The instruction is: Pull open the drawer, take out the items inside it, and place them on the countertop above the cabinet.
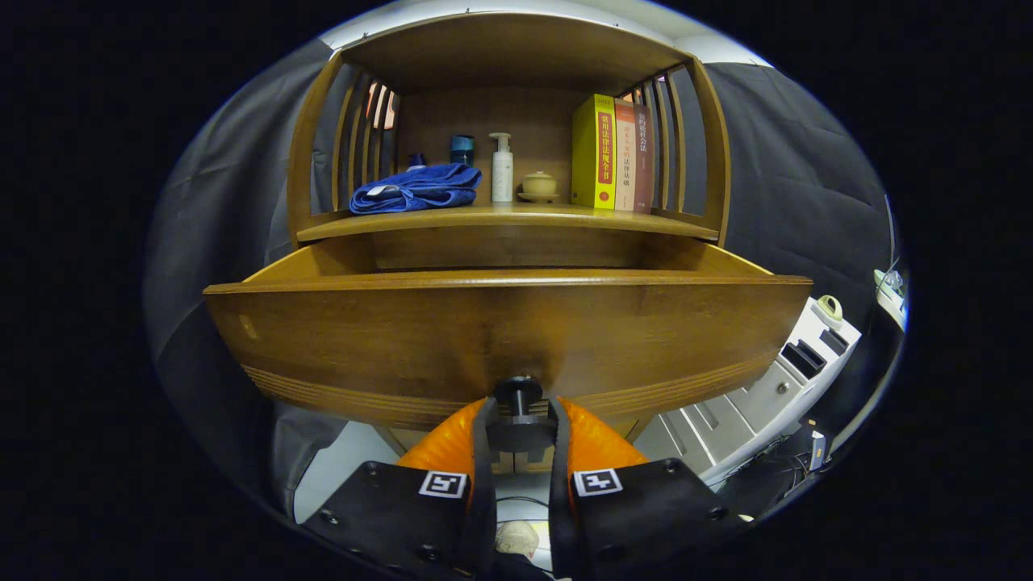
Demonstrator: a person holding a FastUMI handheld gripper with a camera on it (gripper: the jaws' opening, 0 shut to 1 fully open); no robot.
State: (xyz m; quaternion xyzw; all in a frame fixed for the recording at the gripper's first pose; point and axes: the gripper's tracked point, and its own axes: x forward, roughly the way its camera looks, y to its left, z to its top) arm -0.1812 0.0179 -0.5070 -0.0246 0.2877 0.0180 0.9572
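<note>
A wooden cabinet's drawer stands pulled out toward me, its wide front panel just beyond my fingers. My gripper is shut on the drawer's dark round knob, which sits between both fingertips. From this low angle the drawer's inside is hidden behind its front panel. Above it runs the countertop, with a folded blue towel, a white pump bottle, a small tan lidded pot and upright books standing on it.
The cabinet's slatted sides and roof enclose the countertop. A white drawer unit with cables on the floor stands to the right of the cabinet. Dark cloth walls hang on both sides.
</note>
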